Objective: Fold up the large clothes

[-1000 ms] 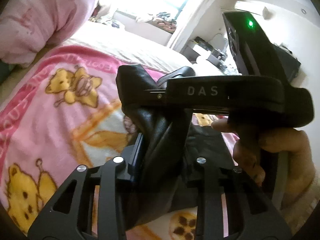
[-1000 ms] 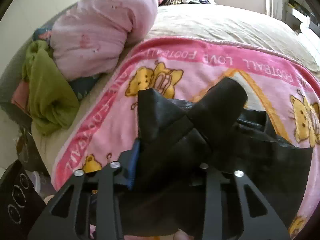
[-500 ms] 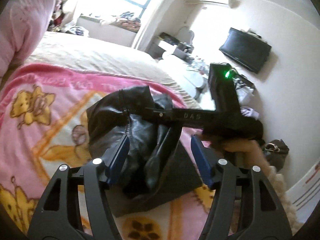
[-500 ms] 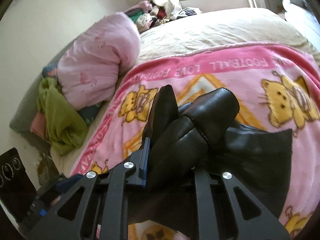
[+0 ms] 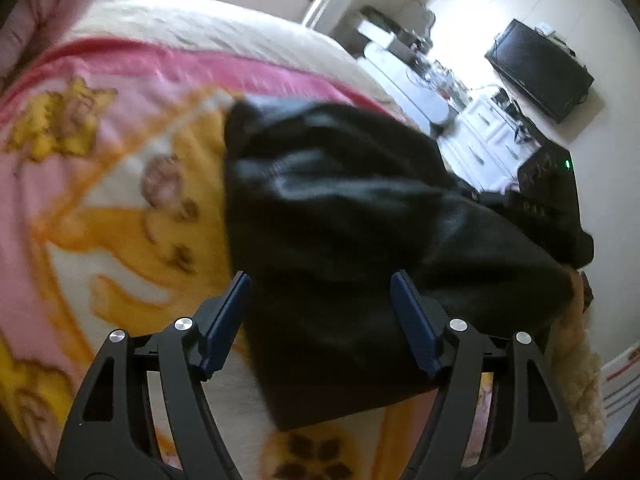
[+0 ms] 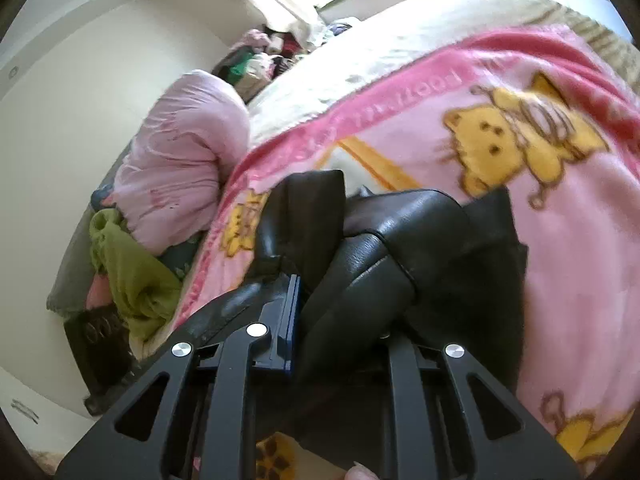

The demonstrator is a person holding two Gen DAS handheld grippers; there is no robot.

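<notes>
On the bed, over a pink bear-print blanket (image 5: 100, 152), a black leather-look jacket (image 5: 352, 216) is lying partly bundled, its lower edge reaching toward the left wrist camera. The left claw (image 5: 320, 316) is standing wide apart, its blue pads (image 5: 224, 320) holding nothing, with the garment lying between and beyond them; whether the pads are touching the cloth cannot be told through the blur. The right claw (image 6: 340, 320) is clamping a thick gathered fold of the same jacket (image 6: 384, 248), the material bulging out ahead of its one visible blue pad (image 6: 290, 320); the other pad is hidden behind the cloth. In the left view the right claw's body (image 5: 548, 200), carrying a green light, is sitting at the far side of the garment. A pink quilt roll (image 6: 184, 152) and a green cloth (image 6: 128, 272) are lying at the bed's edge, well apart from the jacket.

Judged risks: the stiff, glossy material is likely to spring back, so a fold made with only one claw gripping may be opening again or sliding askew. The bunched grip on the right may be trapping several layers, dragging the whole garment instead of turning one panel. The plush blanket may also be riding up with the jacket if the left claw pinches too low
</notes>
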